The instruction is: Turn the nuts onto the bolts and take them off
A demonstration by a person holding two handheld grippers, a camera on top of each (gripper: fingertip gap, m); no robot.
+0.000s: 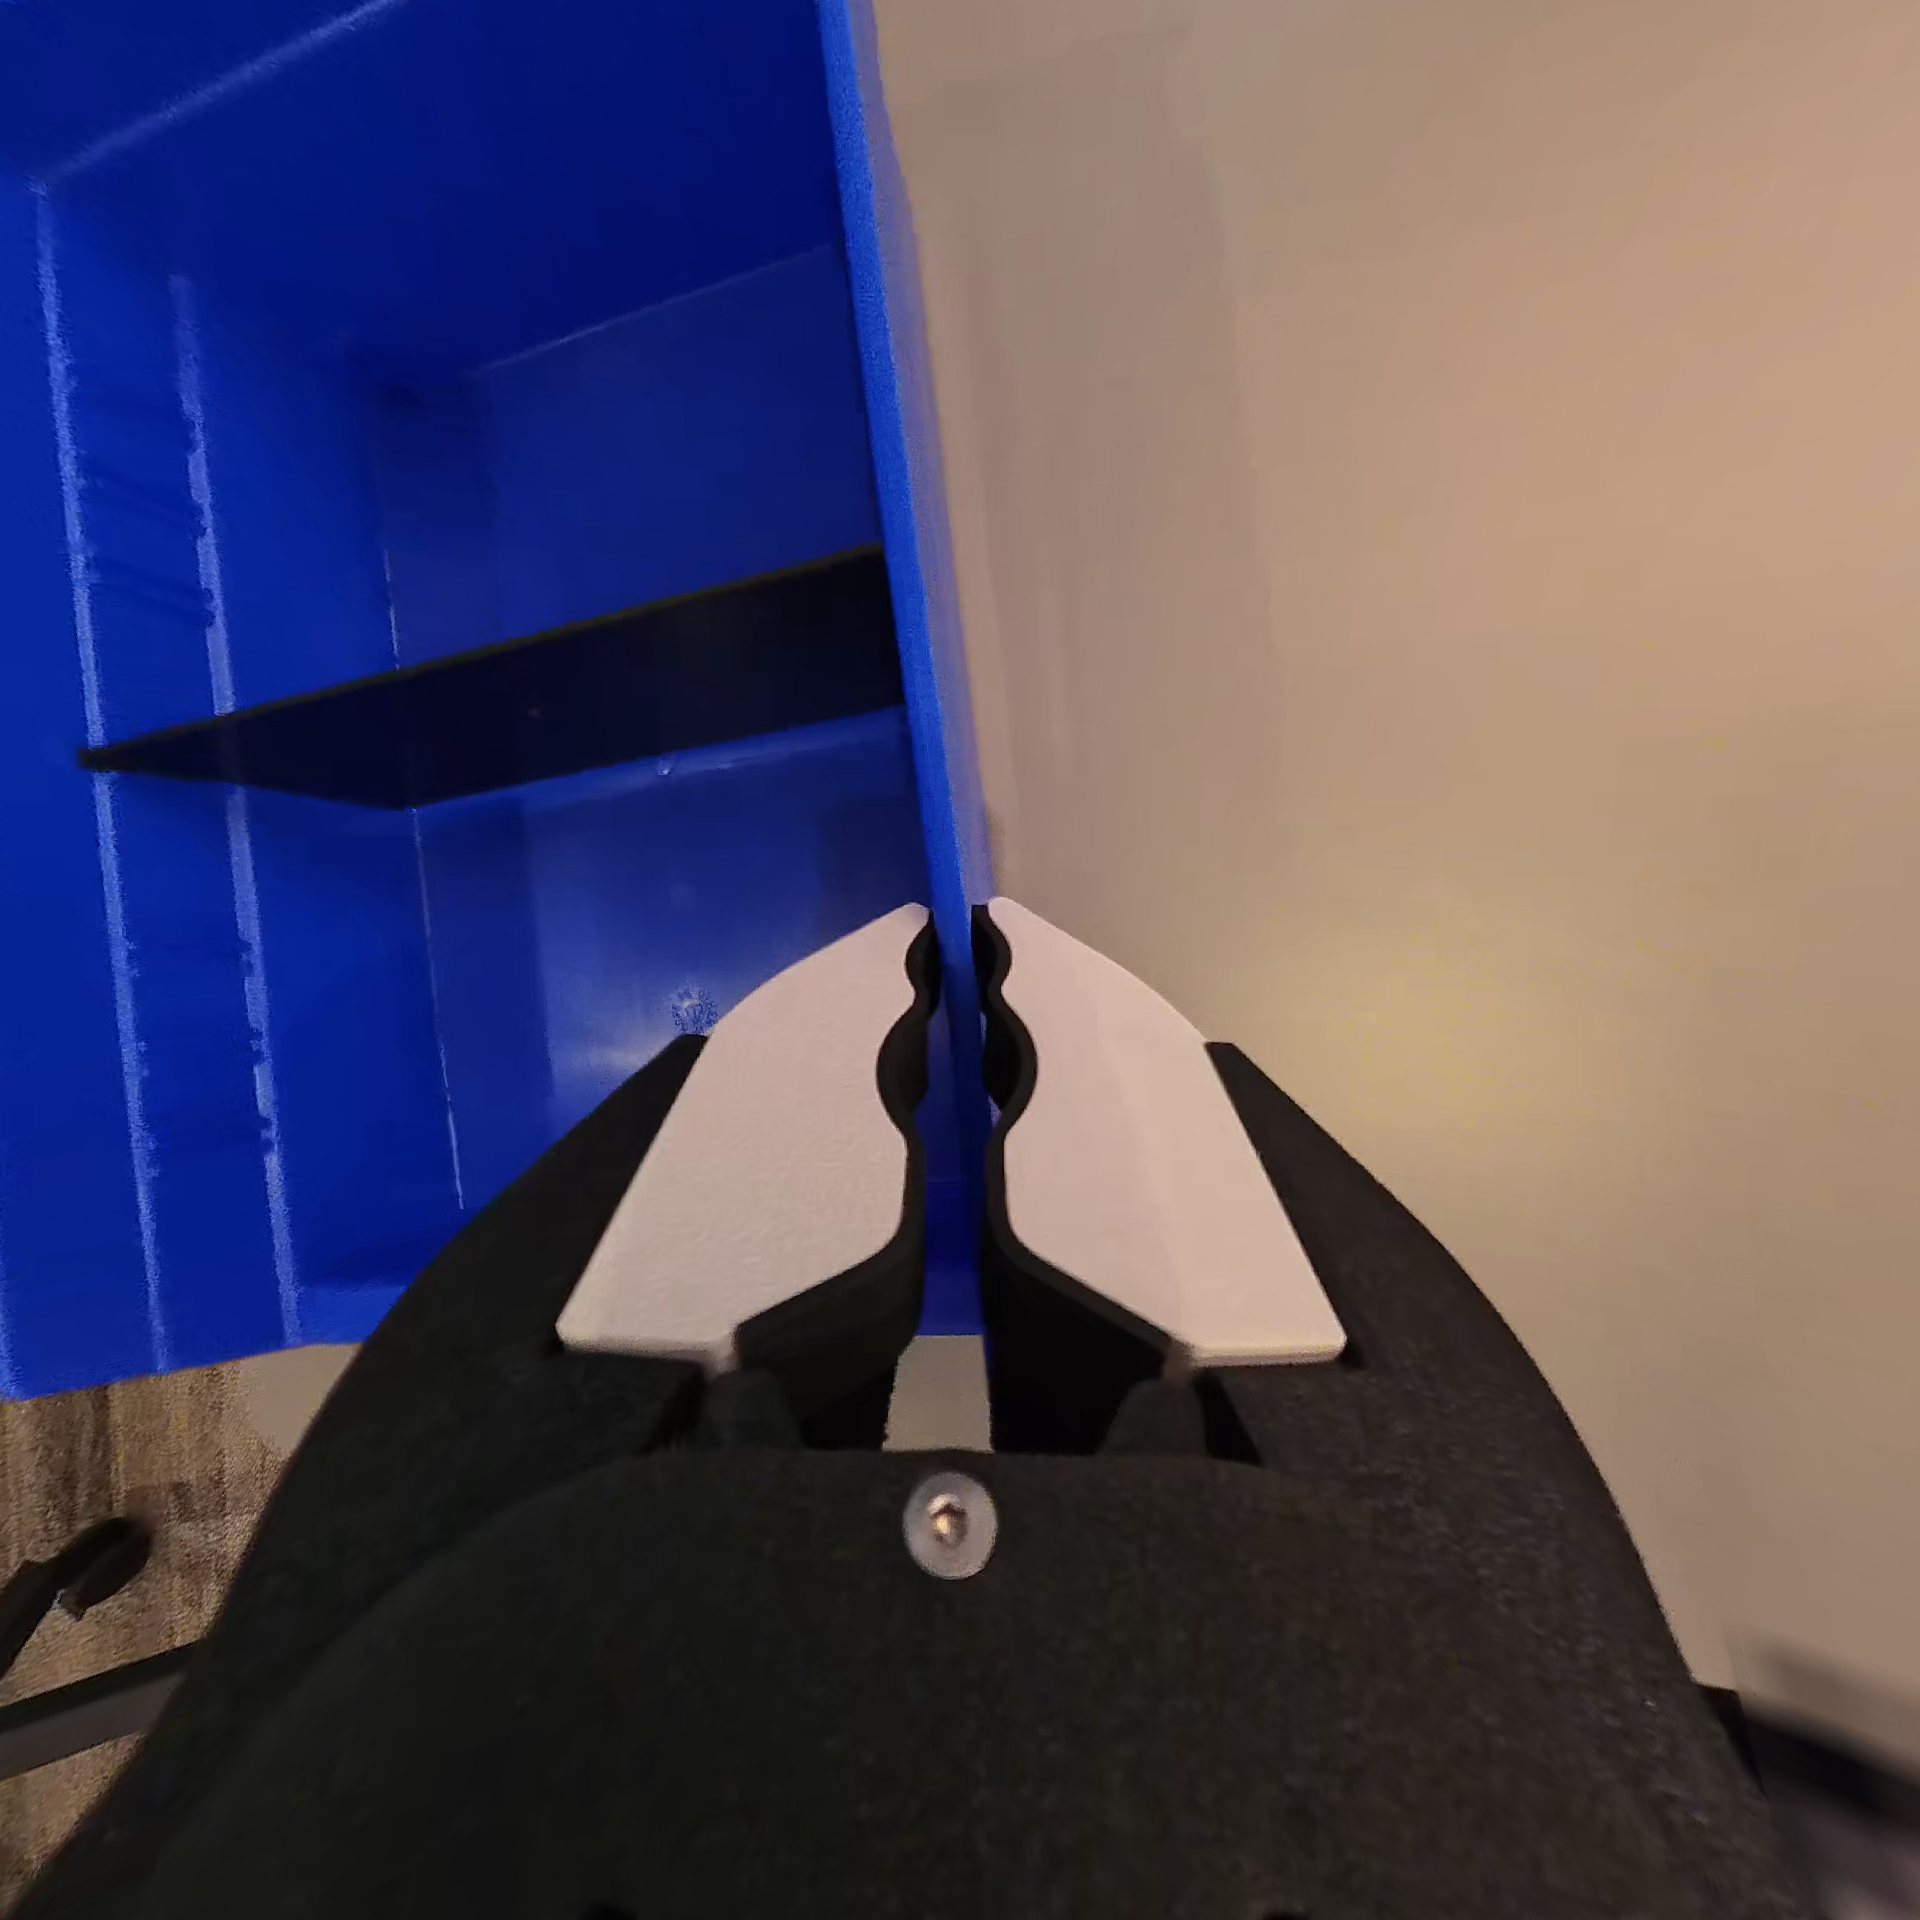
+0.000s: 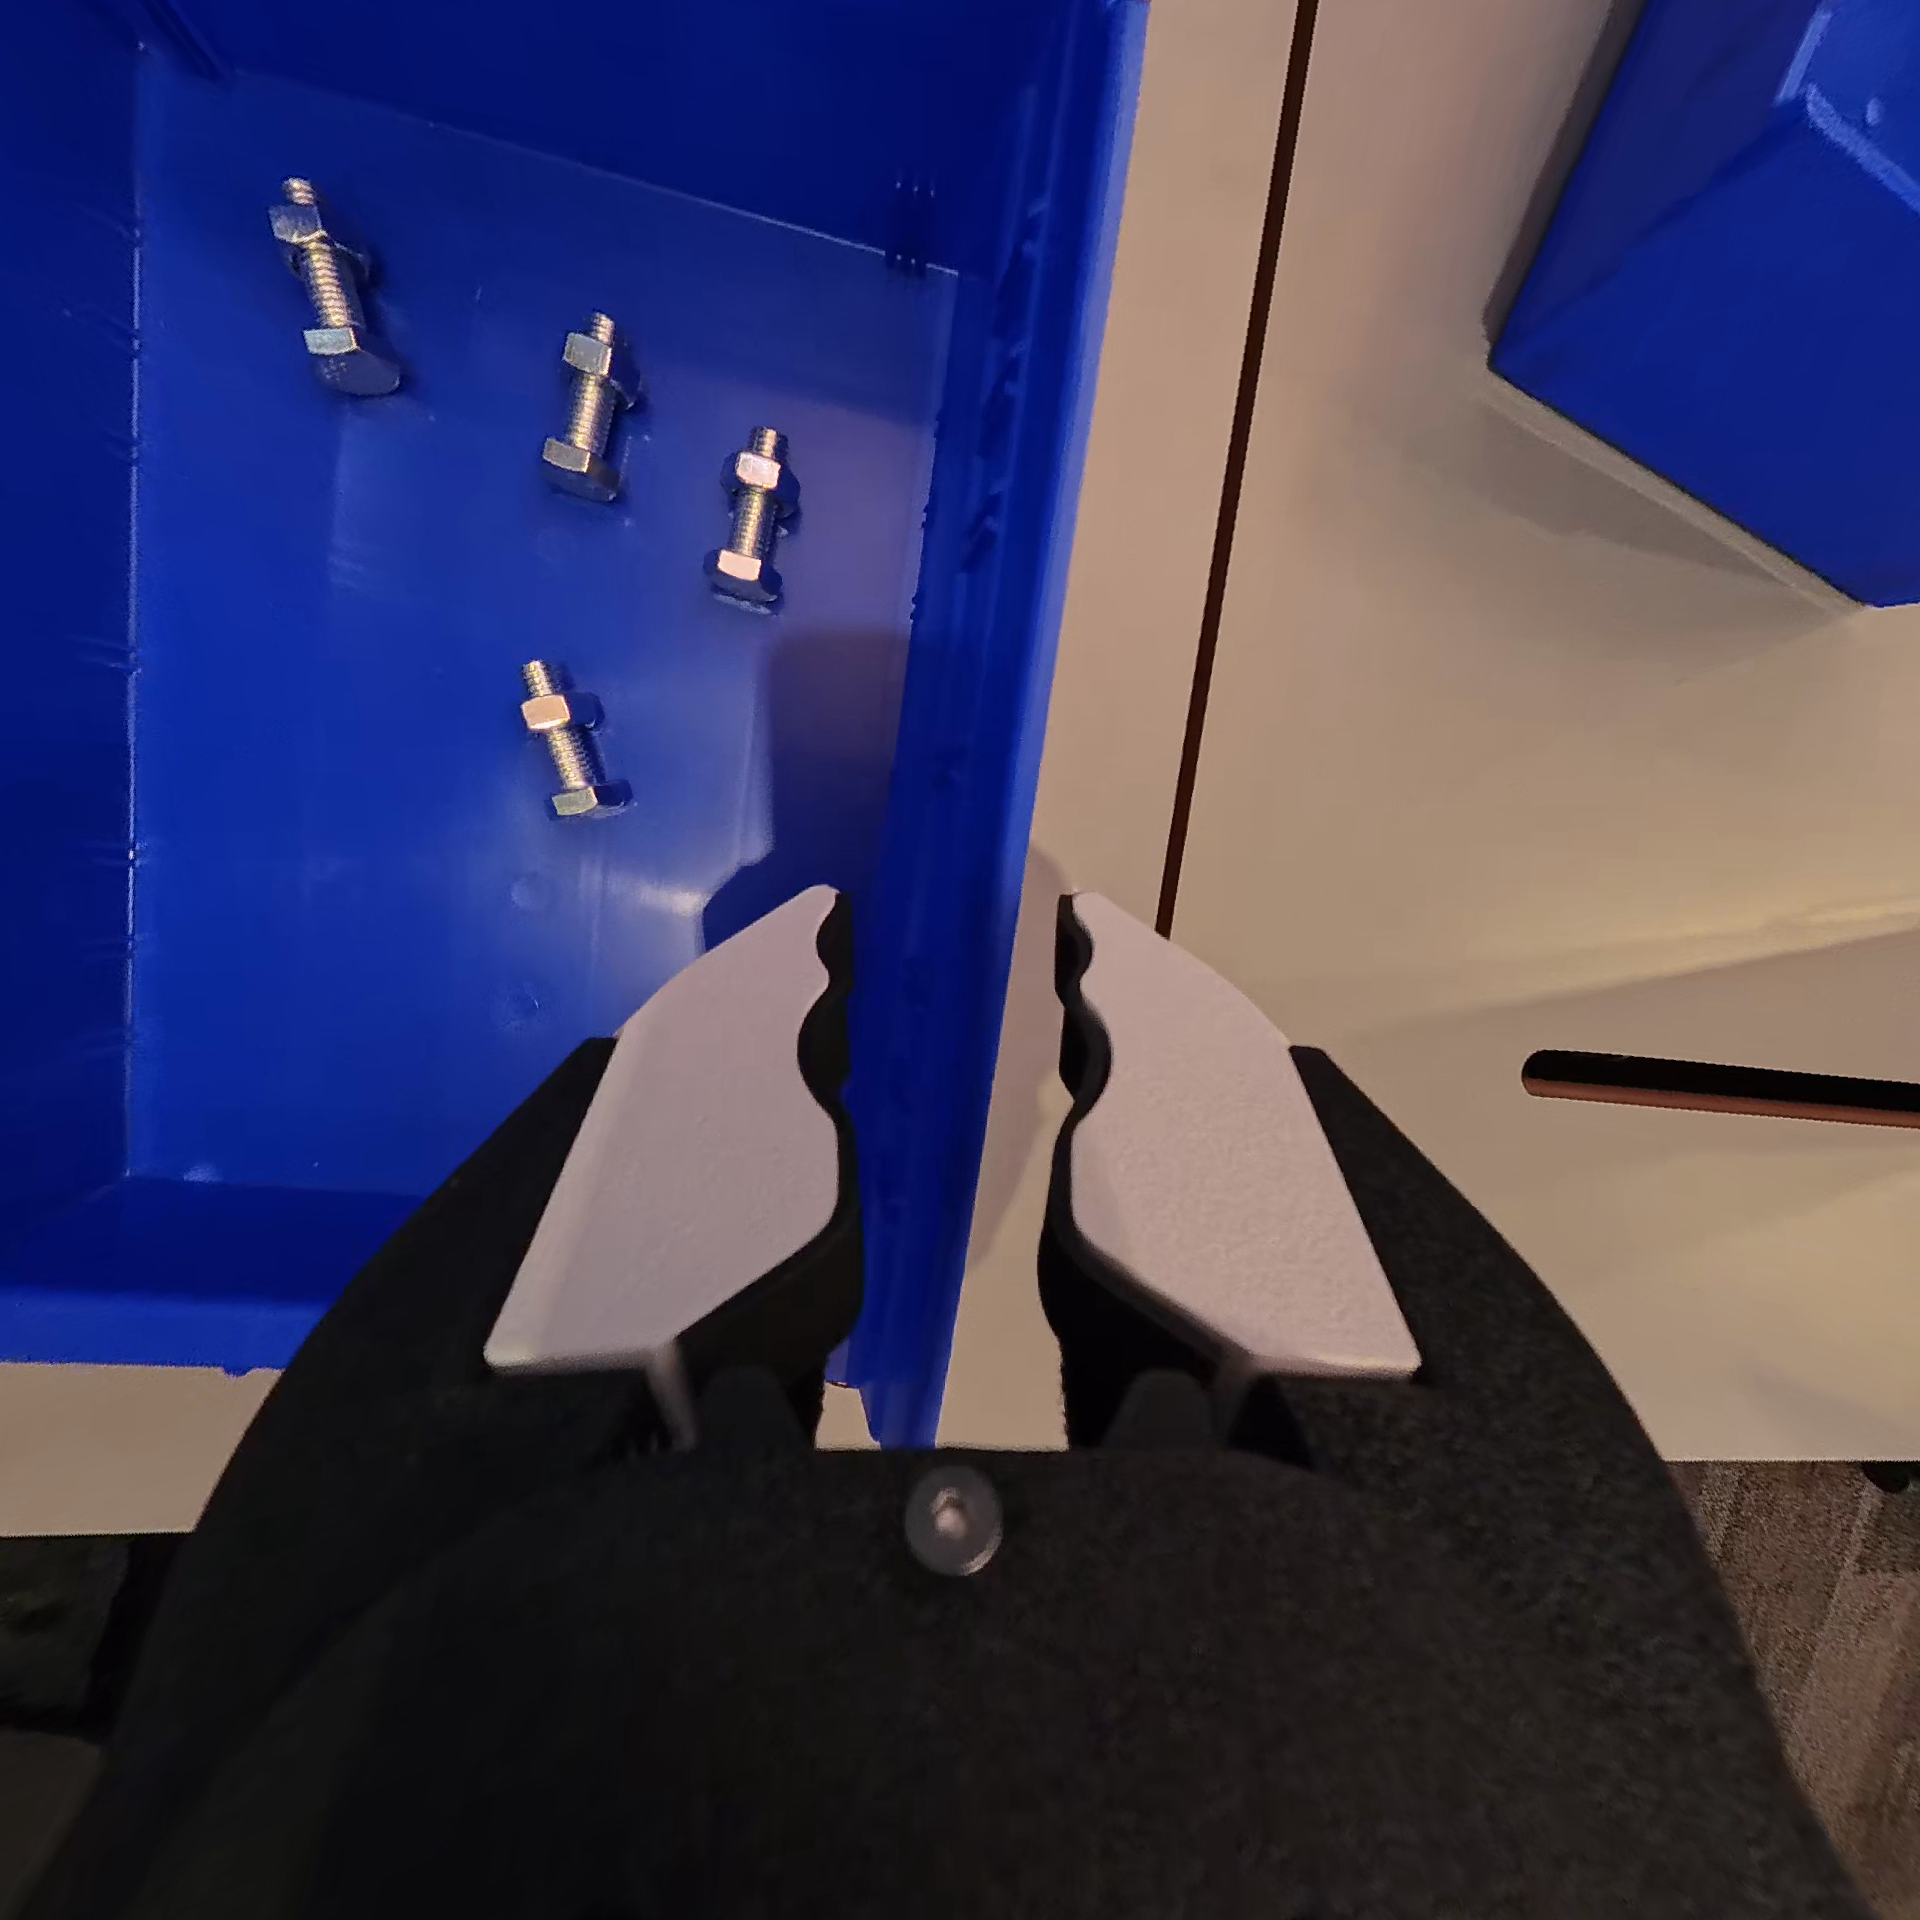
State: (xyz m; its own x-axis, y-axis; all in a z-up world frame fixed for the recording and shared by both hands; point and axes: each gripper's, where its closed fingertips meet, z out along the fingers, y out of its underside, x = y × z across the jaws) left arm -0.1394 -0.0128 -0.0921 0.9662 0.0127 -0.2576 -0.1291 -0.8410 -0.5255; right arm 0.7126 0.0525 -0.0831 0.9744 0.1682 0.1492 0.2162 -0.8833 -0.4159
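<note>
In the left wrist view my left gripper (image 1: 956,920) is shut on the thin right wall (image 1: 883,416) of a blue bin, with both pads pressed against it. This bin has a black divider (image 1: 499,696), and no bolts show in it. In the right wrist view my right gripper (image 2: 951,914) is open and straddles the right wall (image 2: 977,623) of another blue bin. The left pad is at the wall and the right pad stands clear of it. Several silver bolts with nuts on them lie on that bin's floor, for instance two of them (image 2: 332,291) (image 2: 569,743).
Both bins stand on a white table (image 2: 1455,727) with a dark seam (image 2: 1236,468) and a dark slot (image 2: 1714,1086). A blue bin's corner (image 2: 1714,312) shows at the upper right of the right wrist view. Carpet floor (image 1: 94,1455) lies beyond the table edge. Tip to tip, the grippers are about 85 centimetres apart.
</note>
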